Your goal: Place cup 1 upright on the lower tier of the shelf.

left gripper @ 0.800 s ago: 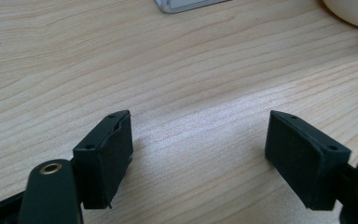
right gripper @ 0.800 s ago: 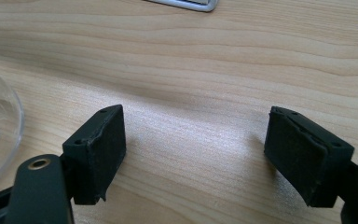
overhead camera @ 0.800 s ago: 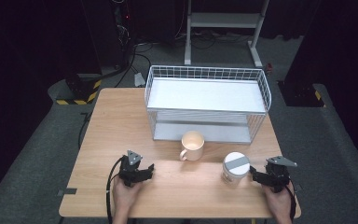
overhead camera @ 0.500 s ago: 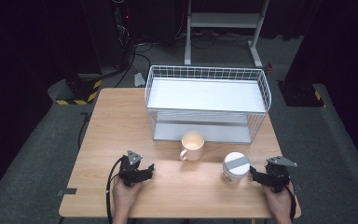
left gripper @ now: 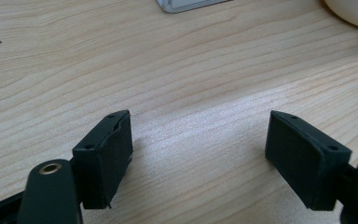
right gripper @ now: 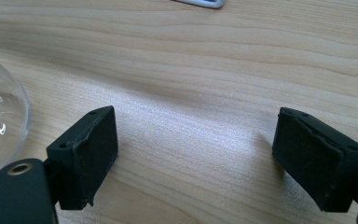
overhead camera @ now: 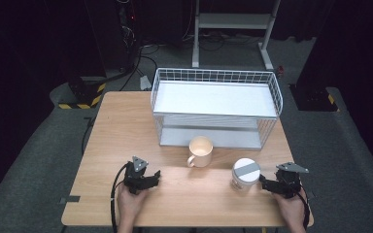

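Note:
A cream mug (overhead camera: 201, 150) stands near the middle of the wooden table (overhead camera: 121, 126), its handle toward the front left. To its right is a clear jar (overhead camera: 245, 175) with a white lid. My left gripper (overhead camera: 154, 174) rests on the table at the front left, a hand's width left of the mug. Its jaws are open over bare wood (left gripper: 198, 158), and the mug's rim (left gripper: 354, 11) shows at that view's top right. My right gripper (overhead camera: 265, 184) lies just right of the jar, open (right gripper: 196, 158), with the jar's glass wall (right gripper: 0, 126) beside its left pad.
A white wire two-level rack (overhead camera: 216, 107) fills the back half of the table, just behind the mug. Cables and a metal stand (overhead camera: 233, 22) are on the dark floor beyond. A person's hands hold both grippers at the front edge.

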A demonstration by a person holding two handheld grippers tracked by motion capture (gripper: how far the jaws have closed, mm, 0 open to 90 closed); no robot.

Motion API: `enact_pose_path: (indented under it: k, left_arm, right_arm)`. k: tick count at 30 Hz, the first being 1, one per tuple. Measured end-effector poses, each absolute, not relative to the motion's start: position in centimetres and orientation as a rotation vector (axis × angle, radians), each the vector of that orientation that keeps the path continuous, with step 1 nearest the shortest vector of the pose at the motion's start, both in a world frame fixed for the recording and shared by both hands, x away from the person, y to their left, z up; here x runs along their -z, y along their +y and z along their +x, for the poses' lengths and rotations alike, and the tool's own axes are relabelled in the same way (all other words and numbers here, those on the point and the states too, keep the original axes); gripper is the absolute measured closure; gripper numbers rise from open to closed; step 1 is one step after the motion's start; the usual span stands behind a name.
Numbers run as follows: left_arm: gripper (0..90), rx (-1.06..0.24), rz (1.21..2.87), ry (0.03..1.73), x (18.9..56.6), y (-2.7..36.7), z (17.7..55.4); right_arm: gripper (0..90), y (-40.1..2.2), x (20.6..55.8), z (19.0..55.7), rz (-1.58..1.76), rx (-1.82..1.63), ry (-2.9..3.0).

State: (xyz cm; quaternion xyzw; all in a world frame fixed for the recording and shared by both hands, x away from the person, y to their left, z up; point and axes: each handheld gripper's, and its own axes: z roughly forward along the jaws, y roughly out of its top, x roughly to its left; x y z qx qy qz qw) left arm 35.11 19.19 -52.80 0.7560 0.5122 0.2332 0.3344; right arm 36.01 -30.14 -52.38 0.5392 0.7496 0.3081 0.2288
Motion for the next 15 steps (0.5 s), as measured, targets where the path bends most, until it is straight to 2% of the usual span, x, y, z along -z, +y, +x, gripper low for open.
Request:
enact_pose_path:
  k: [15]
  left_arm:
    - [23.3, -0.613, 1.968, 1.342, 52.8, 19.2, 35.1]
  right_arm:
    - [14.6, -30.9, 52.2, 35.0, 1.493, -0.930, 2.037]
